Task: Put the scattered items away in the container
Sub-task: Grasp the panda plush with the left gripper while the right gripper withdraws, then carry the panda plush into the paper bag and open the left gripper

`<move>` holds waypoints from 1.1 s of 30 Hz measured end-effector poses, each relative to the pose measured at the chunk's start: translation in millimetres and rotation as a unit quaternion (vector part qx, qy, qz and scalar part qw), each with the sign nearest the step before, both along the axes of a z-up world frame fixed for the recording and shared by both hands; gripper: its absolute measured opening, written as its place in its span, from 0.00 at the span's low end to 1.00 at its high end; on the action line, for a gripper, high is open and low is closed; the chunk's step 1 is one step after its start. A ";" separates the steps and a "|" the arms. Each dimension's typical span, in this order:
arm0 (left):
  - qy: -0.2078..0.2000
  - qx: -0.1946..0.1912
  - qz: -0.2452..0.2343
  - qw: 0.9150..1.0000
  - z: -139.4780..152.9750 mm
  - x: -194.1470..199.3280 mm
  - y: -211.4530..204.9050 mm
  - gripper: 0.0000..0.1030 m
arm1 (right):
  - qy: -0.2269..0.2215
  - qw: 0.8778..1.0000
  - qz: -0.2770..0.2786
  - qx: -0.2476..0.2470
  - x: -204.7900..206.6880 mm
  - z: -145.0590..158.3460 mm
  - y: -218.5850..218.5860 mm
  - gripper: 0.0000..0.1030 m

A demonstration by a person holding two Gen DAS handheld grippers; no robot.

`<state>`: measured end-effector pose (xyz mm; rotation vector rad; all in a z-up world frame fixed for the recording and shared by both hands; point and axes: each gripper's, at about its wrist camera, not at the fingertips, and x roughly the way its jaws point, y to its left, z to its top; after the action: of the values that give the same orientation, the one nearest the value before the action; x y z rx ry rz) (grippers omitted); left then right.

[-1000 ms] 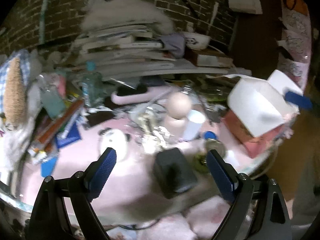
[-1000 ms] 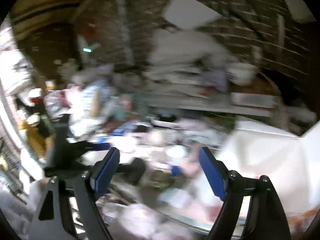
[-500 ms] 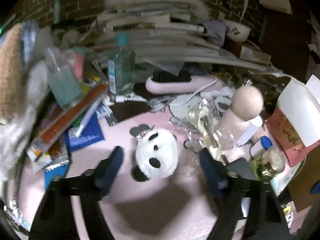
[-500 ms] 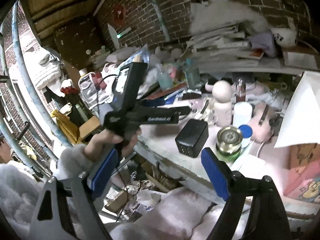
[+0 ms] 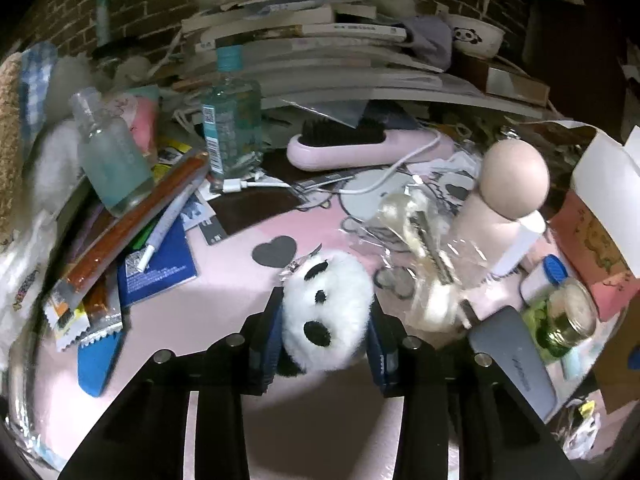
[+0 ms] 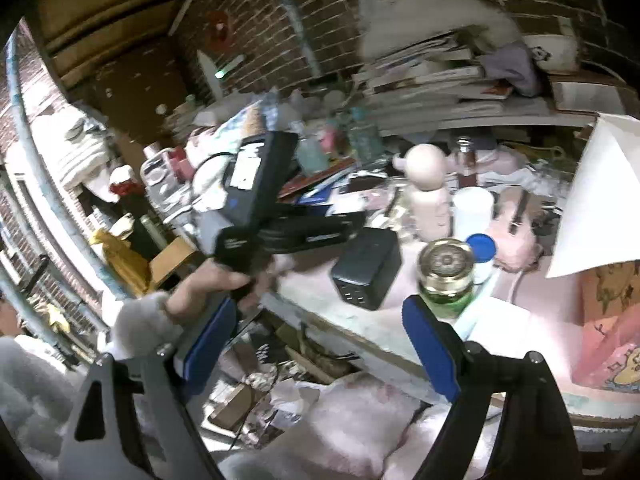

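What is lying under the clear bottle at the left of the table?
The clear bottle leans on a long orange-brown snack packet, which lies over a blue booklet and other wrappers. Whatever sits directly beneath the bottle's base is covered.

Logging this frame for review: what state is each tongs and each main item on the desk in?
Left tongs: shut on the panda plush.
Panda plush: pinched between the pads, at the pink desk surface.
Right tongs: open, empty, off the desk edge.
Black charger: lying free near the desk edge.
Green glass jar: upright, gold lid on.
Clear blue bottle: upright, capped.
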<state>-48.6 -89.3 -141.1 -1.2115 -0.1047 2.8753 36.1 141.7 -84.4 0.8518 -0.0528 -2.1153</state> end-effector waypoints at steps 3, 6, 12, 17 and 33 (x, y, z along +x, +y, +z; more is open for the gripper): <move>0.001 -0.034 0.003 0.999 9.7 5.1 10.8 0.29 | -0.002 1.000 -0.026 0.004 -5.9 -5.1 2.8 0.81; 0.010 -0.050 -0.013 0.999 29.3 10.3 25.4 0.29 | -0.023 0.999 -0.042 -0.006 -13.8 -10.1 8.9 0.81; 0.023 -0.055 -0.060 0.996 77.6 6.3 58.2 0.29 | -0.039 0.998 -0.052 -0.017 -18.3 -15.7 21.0 0.81; 0.049 -0.101 -0.096 0.989 115.3 -3.7 107.7 0.29 | -0.044 0.997 -0.059 -0.027 -16.8 -20.8 31.3 0.81; -0.005 -0.120 -0.298 0.947 161.5 -45.1 269.4 0.29 | -0.059 0.994 -0.068 -0.056 -16.4 -29.1 51.4 0.81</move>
<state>-93.7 180.1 20.4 -1.0515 0.5318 2.3887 19.7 193.1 -113.5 0.9267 -0.2953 -2.1634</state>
